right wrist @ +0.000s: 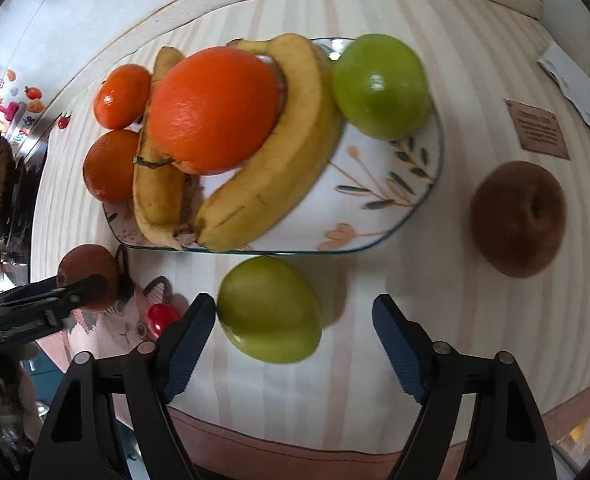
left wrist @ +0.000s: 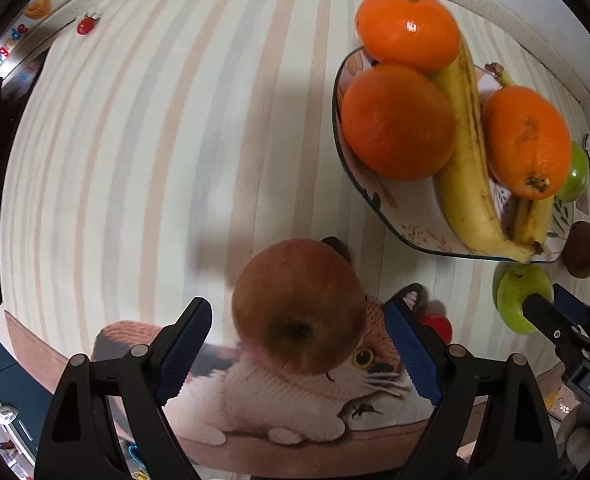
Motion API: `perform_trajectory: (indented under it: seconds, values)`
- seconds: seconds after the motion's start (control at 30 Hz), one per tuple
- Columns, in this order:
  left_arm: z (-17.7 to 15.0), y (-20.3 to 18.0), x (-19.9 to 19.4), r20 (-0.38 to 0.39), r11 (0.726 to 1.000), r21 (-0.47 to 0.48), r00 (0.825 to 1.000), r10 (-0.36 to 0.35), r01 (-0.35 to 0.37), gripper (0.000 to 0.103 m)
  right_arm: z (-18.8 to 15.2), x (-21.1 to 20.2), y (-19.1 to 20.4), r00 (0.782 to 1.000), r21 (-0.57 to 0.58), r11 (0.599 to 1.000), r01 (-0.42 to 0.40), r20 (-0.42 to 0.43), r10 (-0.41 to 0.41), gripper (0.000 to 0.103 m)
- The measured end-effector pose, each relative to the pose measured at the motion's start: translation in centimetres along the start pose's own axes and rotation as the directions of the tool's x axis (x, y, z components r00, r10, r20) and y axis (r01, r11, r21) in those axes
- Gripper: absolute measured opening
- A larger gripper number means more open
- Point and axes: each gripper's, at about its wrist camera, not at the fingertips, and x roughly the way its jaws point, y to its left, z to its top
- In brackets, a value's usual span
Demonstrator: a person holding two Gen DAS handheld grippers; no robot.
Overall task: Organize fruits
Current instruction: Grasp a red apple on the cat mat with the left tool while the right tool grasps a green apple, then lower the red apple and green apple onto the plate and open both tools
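Sitting between left tongs [left wrist: 298, 344]: red apple [left wrist: 299, 306].

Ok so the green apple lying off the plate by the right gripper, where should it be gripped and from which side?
Grip the green apple across its widest middle, coming from above. The right gripper already points down over it, one pad close by its side, the other apart. It is round and smooth, and the plate rim sits close behind.

Even, fairly bright indoor light falls from above, leaving soft grey shadows on the striped tabletop [left wrist: 175, 128] and small glare spots on the top orange [left wrist: 409, 28] and the green apple [right wrist: 381, 86]. Both fisheye views bend strongly and darken at the rims. Fruit edges look slightly smeared.
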Motion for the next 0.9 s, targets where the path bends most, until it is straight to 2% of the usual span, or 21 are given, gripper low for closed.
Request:
perform_trajectory:
  seconds: [0.03,0.07,0.3,0.4,0.9]
  values:
    - [0.1,-0.1,0.2,0.003,1.000,-0.001,1.000,-0.003,0.003,0.070,0.1,0.3,0.4,1.000,-0.003,1.000,-0.008,-0.002,0.008,0.077]
    - [0.1,-0.1,0.4,0.002,1.000,-0.004,1.000,-0.001,0.001,0.065,0.2,0.5,0.7,1.000,-0.004,1.000,-0.015,-0.004,0.015,0.076]
    - [0.1,0.6,0.1,0.033,0.999,-0.041,0.999,-0.017,0.018,0.064,0.3,1.5,3.1,0.999,-0.051,0.998,-0.036,-0.009,0.035,0.057]
    - [0.1,0.6,0.0,0.031,0.999,-0.037,0.999,-0.019,0.021,0.064,0.1,1.6,4.0,1.000,-0.081,0.997,-0.014,-0.005,0.014,0.057]
    - [-0.8,-1.1,-0.4,0.043,0.999,-0.031,0.999,-0.017,0.018,0.064,0.4,1.5,3.1,0.999,-0.095,0.995,-0.030,-0.028,0.027,0.057]
